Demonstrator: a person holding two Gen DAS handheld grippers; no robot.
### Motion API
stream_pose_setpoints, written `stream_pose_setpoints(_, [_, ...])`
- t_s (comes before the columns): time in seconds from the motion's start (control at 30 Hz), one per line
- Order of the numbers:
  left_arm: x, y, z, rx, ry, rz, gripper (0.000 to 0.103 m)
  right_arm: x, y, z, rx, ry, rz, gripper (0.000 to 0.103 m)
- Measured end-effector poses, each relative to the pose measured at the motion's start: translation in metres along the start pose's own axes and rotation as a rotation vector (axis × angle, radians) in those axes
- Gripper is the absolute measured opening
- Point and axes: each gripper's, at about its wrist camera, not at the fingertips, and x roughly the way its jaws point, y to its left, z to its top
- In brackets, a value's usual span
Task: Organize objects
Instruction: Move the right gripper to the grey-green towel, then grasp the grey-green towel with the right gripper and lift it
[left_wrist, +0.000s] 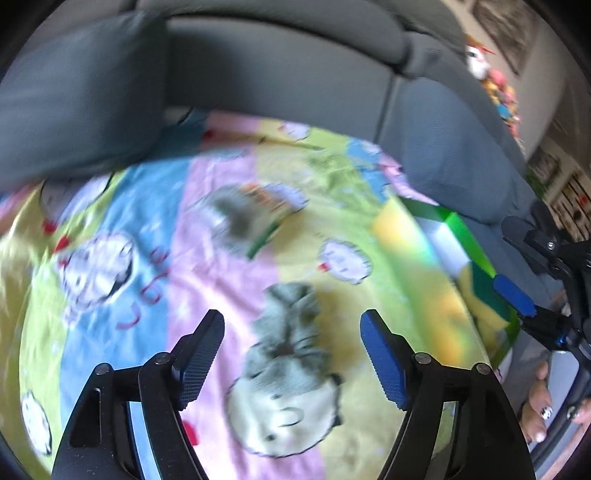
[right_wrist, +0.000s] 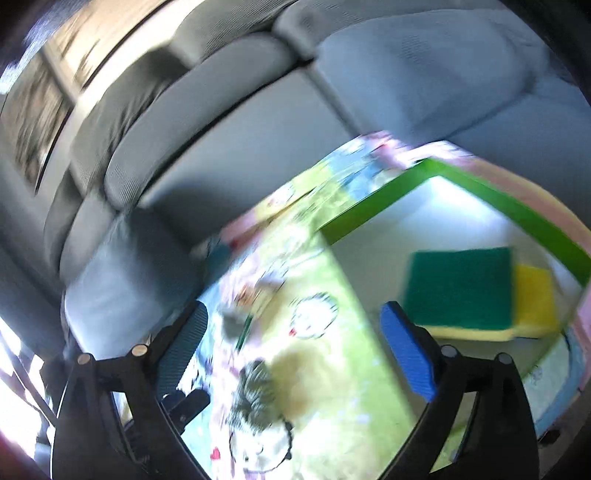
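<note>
A grey fuzzy scourer (left_wrist: 290, 325) lies on a colourful sheep-print blanket (left_wrist: 129, 221), blurred. My left gripper (left_wrist: 291, 321) hangs over it, open, its pads on either side and clear of it. A second grey scourer in a green-edged wrapper (left_wrist: 240, 214) lies farther back. My right gripper (right_wrist: 295, 308) is open with nothing between its fingers. It hovers over the blanket (right_wrist: 332, 369), just left of a green-rimmed white box (right_wrist: 373, 214). In the box lie a green-topped sponge (right_wrist: 458, 288) and a yellow sponge (right_wrist: 535, 302). Both scourers (right_wrist: 255, 387) (right_wrist: 231, 321) also show below the right gripper.
The blanket covers the seat of a grey sofa (left_wrist: 295, 74), with a grey cushion (left_wrist: 74, 92) at the back left. The green-rimmed box (left_wrist: 461, 236) stands at the blanket's right edge. A hand with painted nails (left_wrist: 539, 406) holds the right gripper, whose blue pad (left_wrist: 513, 295) shows.
</note>
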Motion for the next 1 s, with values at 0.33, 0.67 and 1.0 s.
stream_pose_setpoints(0.33, [0.026, 0.036, -0.016, -0.105, 0.158, -0.043, 0.077, 0.079, 0.048, -0.036, -0.090, 0.312, 0.124, 0.095])
stream_pose_setpoints(0.67, [0.046, 0.029, -0.023, -0.098, 0.230, -0.074, 0.066, 0.124, 0.056, -0.072, -0.079, 0.499, 0.082, 0.069])
stream_pose_setpoints(1.0, [0.053, 0.027, -0.030, -0.069, 0.248, -0.164, 0.035, 0.151, 0.047, -0.093, -0.090, 0.580, 0.021, 0.035])
